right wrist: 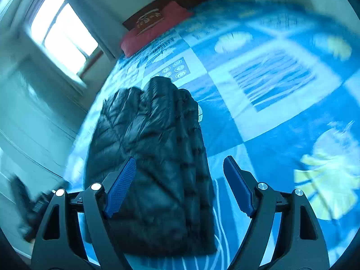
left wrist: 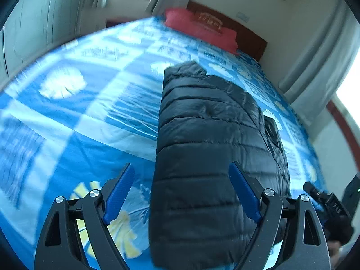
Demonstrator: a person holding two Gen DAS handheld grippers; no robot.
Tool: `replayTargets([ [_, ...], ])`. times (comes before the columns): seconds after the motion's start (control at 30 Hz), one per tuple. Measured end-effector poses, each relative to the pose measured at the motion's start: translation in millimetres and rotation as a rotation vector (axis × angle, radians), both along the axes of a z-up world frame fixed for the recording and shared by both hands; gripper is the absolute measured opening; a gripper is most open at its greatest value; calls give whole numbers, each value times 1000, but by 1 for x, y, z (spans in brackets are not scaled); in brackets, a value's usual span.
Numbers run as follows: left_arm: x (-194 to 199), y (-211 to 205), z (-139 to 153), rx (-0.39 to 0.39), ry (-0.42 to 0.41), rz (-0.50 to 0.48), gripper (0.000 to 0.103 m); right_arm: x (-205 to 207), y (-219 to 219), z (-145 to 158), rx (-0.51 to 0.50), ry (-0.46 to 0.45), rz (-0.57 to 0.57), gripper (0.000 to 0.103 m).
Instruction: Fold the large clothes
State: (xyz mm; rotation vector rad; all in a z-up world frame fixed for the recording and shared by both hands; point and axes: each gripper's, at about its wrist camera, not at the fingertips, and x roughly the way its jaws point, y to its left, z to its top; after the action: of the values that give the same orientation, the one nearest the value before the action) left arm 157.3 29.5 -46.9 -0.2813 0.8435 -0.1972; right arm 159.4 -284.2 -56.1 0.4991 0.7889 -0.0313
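A black quilted puffer jacket [left wrist: 209,148] lies folded into a long narrow bundle on the blue patterned bedspread [left wrist: 78,112]. It also shows in the right wrist view [right wrist: 153,153]. My left gripper [left wrist: 182,191] is open and empty, held above the jacket's near end. My right gripper [right wrist: 180,186] is open and empty, held above the jacket's near right edge. The right gripper [left wrist: 330,207] shows at the right edge of the left wrist view. The left gripper [right wrist: 33,211] shows blurred at the left edge of the right wrist view.
A red pillow [left wrist: 202,29] lies at the head of the bed by a dark wooden headboard [left wrist: 247,36]. Pale curtains [left wrist: 315,51] and a bright window [right wrist: 60,31] stand beside the bed. The bedspread [right wrist: 270,90] stretches wide beside the jacket.
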Motion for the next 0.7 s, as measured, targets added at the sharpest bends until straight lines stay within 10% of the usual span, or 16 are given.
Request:
replayTargets([
  [0.37,-64,-12,32,119,-104,18,85,-52,68,44,-319,-86,68,85],
  [0.7,-90,-18,40,162,-131,15,85,-66,86,53,-364,-118,92,85],
])
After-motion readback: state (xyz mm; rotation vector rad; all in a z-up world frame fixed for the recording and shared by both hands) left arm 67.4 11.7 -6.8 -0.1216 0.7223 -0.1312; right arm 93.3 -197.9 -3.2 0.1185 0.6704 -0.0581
